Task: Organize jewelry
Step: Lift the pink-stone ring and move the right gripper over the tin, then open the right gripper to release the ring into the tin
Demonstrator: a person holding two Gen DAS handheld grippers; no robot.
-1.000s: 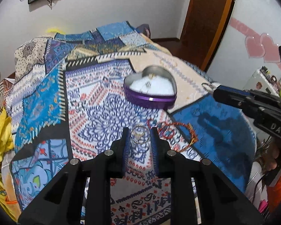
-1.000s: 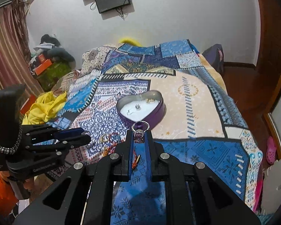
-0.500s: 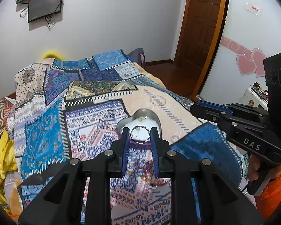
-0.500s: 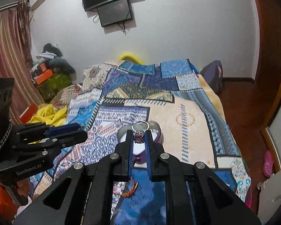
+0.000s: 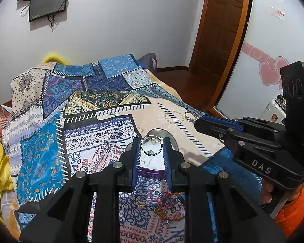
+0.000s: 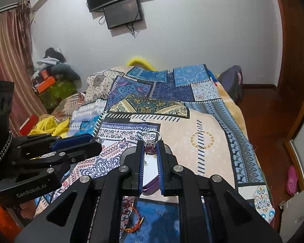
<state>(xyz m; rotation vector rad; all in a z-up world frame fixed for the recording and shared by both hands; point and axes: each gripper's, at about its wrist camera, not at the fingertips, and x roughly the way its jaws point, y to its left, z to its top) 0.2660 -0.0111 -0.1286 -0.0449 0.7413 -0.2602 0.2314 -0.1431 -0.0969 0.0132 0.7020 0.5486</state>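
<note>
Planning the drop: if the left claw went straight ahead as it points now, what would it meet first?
Probably the heart-shaped tin: the left claw, shut on a plain ring, points at its white interior. Depth is unclear.

Black claws [image 5: 151, 151] with blue finger pads [image 5: 135, 162], silver screws, white "DAS" lettering, orange sleeve [image 5: 291, 216].
</note>
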